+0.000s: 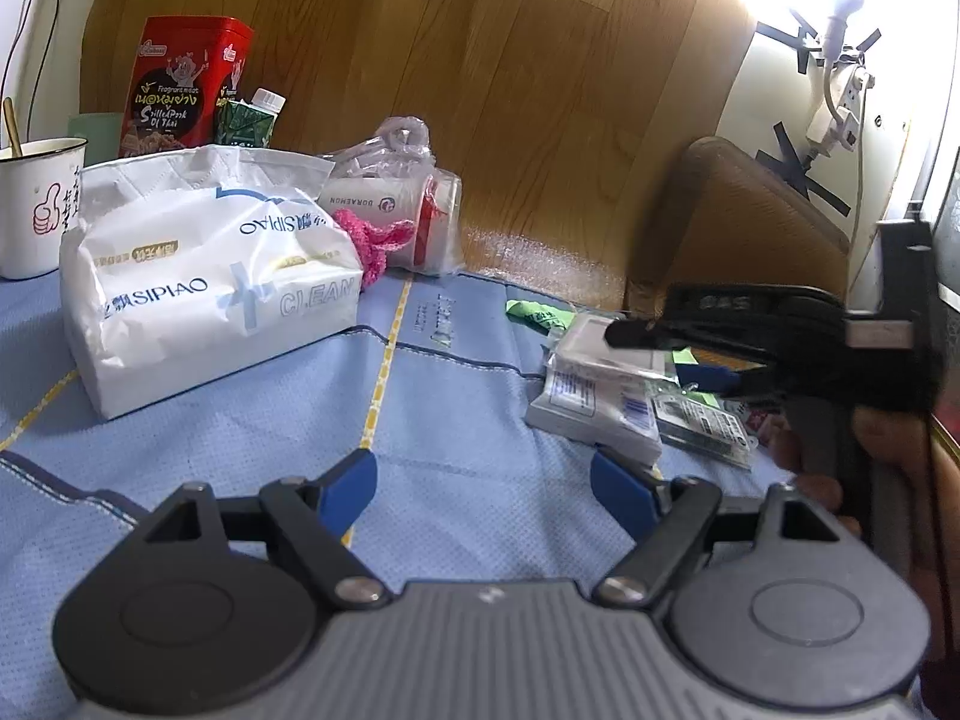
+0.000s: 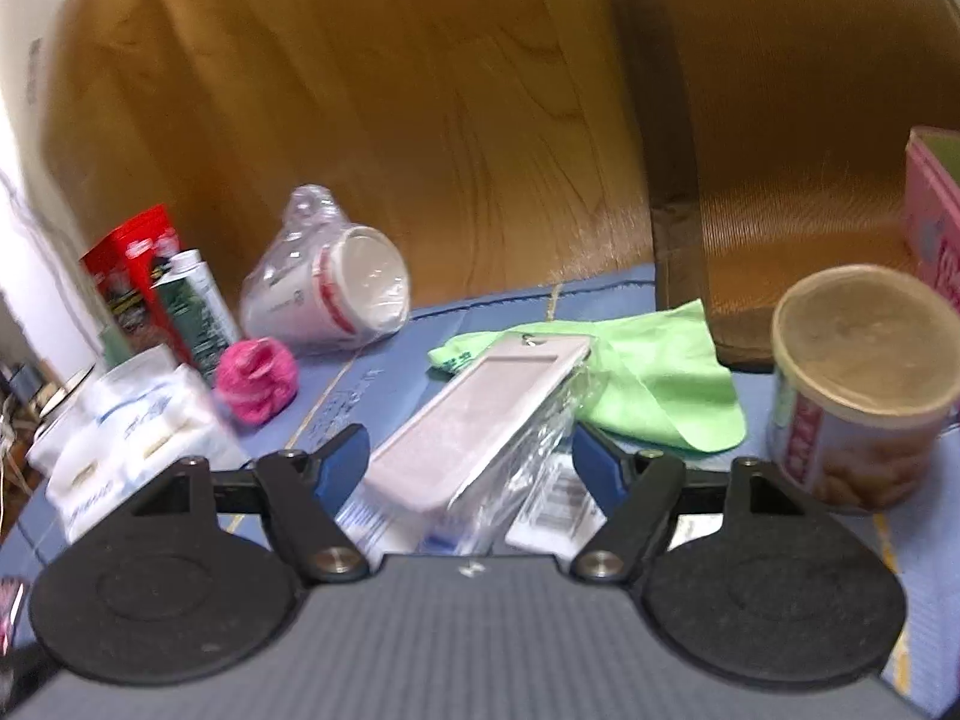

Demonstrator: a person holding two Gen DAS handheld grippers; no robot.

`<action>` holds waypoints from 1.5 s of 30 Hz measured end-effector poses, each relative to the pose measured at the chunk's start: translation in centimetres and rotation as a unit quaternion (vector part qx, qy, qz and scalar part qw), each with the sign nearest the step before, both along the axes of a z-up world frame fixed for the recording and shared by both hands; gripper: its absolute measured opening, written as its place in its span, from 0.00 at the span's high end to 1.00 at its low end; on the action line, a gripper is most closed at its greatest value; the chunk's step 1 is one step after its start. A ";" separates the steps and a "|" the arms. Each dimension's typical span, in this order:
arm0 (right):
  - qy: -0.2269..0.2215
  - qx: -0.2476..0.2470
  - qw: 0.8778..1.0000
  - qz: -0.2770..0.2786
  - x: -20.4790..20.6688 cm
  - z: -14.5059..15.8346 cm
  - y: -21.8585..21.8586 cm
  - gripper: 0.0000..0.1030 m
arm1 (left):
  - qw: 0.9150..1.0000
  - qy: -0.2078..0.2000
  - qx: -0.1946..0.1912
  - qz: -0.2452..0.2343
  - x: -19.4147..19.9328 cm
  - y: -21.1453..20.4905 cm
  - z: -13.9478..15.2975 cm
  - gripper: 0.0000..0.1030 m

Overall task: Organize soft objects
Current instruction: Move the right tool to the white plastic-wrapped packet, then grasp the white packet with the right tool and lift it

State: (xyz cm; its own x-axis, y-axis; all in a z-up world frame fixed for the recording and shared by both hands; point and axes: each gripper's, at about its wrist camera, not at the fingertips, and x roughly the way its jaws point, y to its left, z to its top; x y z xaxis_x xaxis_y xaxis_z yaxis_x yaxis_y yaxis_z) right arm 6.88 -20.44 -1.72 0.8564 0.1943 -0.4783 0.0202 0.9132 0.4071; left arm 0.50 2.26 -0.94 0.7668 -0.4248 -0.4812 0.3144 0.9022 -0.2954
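Note:
In the right wrist view my right gripper (image 2: 471, 465) stands open around a flat white case in clear plastic wrap (image 2: 480, 408), its blue pads beside the wrap and apparently not pressing. A green cloth (image 2: 660, 384) lies just behind the case, and a pink crocheted ball (image 2: 258, 381) sits to the left. My left gripper (image 1: 486, 489) hangs open over the blue tablecloth (image 1: 456, 408) with nothing between its fingers. Ahead of it on the left is a white tissue pack (image 1: 210, 276), with the pink crochet (image 1: 372, 240) beside it. The wrapped case (image 1: 594, 384) lies to the right.
A bagged mug (image 1: 396, 204), a red tin (image 1: 180, 90), a green carton (image 1: 246, 120) and a white enamel cup (image 1: 36, 204) stand at the back left. A brown chair back (image 2: 780, 150), a lidded round tin (image 2: 864, 384) and a pink box (image 2: 936, 210) crowd the right.

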 end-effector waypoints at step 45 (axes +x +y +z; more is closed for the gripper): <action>-0.015 0.065 0.988 0.142 -17.0 -3.5 -4.7 0.54 | 0.999 0.026 -0.022 -0.003 0.5 0.8 -0.2 0.19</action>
State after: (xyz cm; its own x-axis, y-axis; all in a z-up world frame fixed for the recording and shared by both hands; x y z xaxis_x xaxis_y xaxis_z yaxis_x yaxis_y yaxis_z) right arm -10.13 -25.10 -5.22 0.7717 0.4868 -0.4093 -0.2428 0.8203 0.5179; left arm 0.99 3.08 -1.16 0.7384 -0.4513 -0.5010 0.3038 0.8860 -0.3503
